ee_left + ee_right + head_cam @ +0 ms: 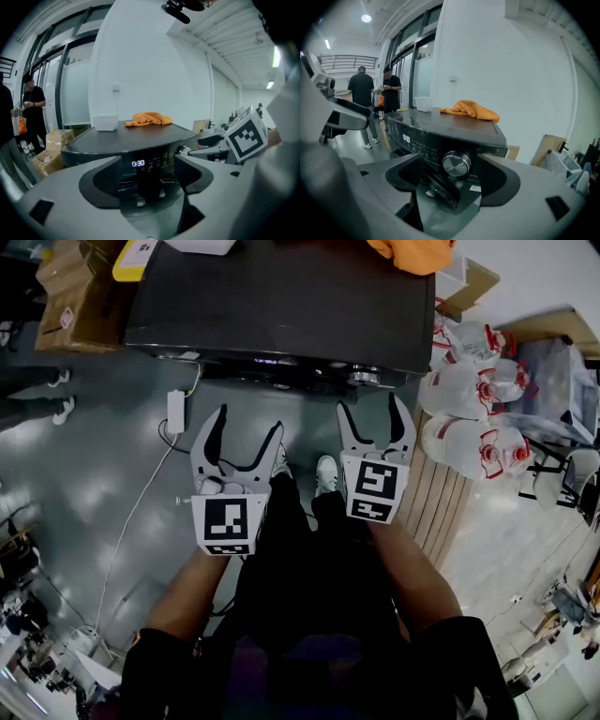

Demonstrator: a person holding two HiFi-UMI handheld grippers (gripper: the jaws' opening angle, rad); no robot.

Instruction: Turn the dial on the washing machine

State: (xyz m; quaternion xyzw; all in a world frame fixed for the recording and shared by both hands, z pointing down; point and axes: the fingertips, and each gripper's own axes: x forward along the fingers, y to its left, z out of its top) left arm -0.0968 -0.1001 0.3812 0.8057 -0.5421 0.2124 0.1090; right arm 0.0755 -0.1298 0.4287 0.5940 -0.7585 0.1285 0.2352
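The round, brushed-metal dial (456,165) sits at the right end of the control panel on the dark, glossy-topped washing machine (454,124). Its axis is horizontal and points out toward the person. In the right gripper view the dial lies straight ahead of the right gripper (454,182), centred in the gap between the matte grey fingers (502,180). These are spread wide, hold nothing, and are not yet at the dial. The left gripper (147,182), equally wide open and empty, faces the lit display (138,163); the dial lies off to its right. The right gripper is therefore judged the better-aligned one. The dial rim appears finely ribbed and its face smooth.
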